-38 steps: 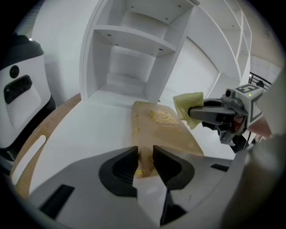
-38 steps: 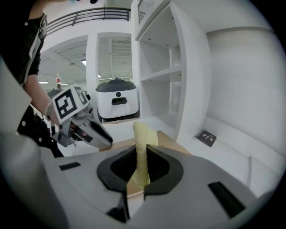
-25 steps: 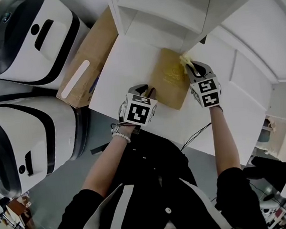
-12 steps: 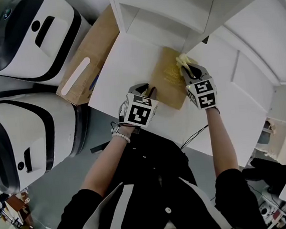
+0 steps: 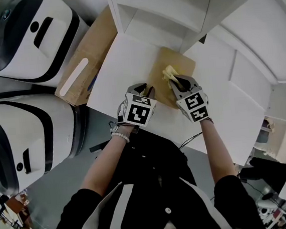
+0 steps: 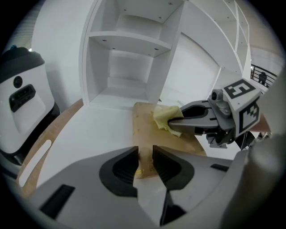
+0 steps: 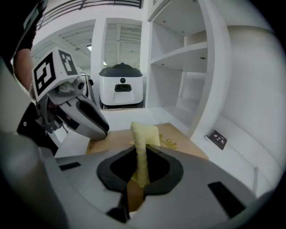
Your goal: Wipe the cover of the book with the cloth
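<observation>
Head view, arms: both forearms stretched forward and down over white table (image 5: 122,58); dark sleeves to the elbow, bare below; beaded bracelet (image 5: 120,135) at left wrist.
Left gripper (image 5: 148,92): pitched steeply downward, marker cube uppermost, tips at near left corner of book (image 5: 182,62).
Left gripper, jaws: parted by a narrow gap, clamping nothing; near end of book visible through the gap; contact with cover not discernible.
Right gripper (image 5: 174,81): pitched downward over middle of book, just beside left gripper, forearm trailing back toward lower right.
Right gripper, jaws: clenched on yellow cloth (image 7: 144,134); strip pinched upright between the pads, loose end bunched ahead of the tips and lying on the cover.
Book, place: flat on the table, tan cover up, gold emblem near cloth, directly before open white shelf unit (image 5: 163,9).
Cloth, place: on centre of cover, apart from left gripper's tips.
Surroundings: cardboard box (image 5: 85,66) against table's left edge; two white-and-black machines (image 5: 20,42) further left; small dark tag (image 7: 217,138) on white ledge right of book.
</observation>
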A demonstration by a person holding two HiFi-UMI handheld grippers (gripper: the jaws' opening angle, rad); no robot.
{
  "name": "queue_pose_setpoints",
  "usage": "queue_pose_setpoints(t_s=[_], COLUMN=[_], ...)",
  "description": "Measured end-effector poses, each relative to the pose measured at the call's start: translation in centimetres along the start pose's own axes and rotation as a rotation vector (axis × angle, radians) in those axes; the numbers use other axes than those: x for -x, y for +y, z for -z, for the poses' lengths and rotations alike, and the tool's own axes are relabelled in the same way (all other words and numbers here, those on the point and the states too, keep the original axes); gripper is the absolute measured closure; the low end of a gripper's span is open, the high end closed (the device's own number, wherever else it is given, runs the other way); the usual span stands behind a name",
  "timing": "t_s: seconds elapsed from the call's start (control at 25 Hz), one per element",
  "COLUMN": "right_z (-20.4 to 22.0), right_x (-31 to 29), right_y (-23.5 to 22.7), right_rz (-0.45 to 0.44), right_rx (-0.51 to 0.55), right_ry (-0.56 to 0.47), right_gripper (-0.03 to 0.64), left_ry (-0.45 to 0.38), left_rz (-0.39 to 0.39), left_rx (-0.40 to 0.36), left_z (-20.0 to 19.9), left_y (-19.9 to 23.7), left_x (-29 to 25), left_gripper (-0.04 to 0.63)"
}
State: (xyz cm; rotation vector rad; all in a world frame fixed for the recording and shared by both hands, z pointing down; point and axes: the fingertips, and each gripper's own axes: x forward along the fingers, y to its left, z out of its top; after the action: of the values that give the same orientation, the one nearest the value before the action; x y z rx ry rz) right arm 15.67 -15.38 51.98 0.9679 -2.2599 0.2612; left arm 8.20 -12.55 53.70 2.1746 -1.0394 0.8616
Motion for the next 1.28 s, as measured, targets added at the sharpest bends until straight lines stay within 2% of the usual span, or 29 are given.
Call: queue_pose_setpoints(t_s=[0.36, 0.56, 0.76, 0.84, 1.0, 1.12, 1.28], right_z=[1.0, 1.8, 1.9, 1.0, -2.3, -4.1, -5.4], right_x=[1.5, 2.5, 3.2, 3.3, 2.9, 1.9, 0.0], right_y=[6.3, 8.6, 8.8, 7.9, 3.7, 0.8, -2.6], right_rz=[-0.215, -0.348, -0.399, -0.379, -0.246, -0.149, -0.009], right_rx=[0.187, 0.217, 0.214, 0.140, -0.036, -0.039, -0.008], right_ry=[0.035, 0.071, 0.086, 0.054, -0.061, -0.096, -0.088], right_gripper=[0.580, 0.580, 0.580, 0.580, 0.580, 0.580, 0.580], left_ry=[-0.006, -0.006, -0.003, -0.003, -0.004, -0.007, -0.005], left_rz=[-0.012, -0.008, 0.006, 0.009, 0.012, 0.015, 0.021], left_rx=[-0.010, -0.006, 0.002, 0.004, 0.006, 0.006, 0.007], left_z=[0.0, 0.0, 0.0, 0.0, 0.0, -0.1, -0.1], left_y=[0.0, 0.0, 0.1, 0.0, 0.1, 0.1, 0.1], left_x=[0.0, 0.0, -0.1, 0.0, 0.0, 0.0, 0.0], left_gripper=[0.494, 0.494, 0.494, 0.495, 0.495, 0.495, 0.495])
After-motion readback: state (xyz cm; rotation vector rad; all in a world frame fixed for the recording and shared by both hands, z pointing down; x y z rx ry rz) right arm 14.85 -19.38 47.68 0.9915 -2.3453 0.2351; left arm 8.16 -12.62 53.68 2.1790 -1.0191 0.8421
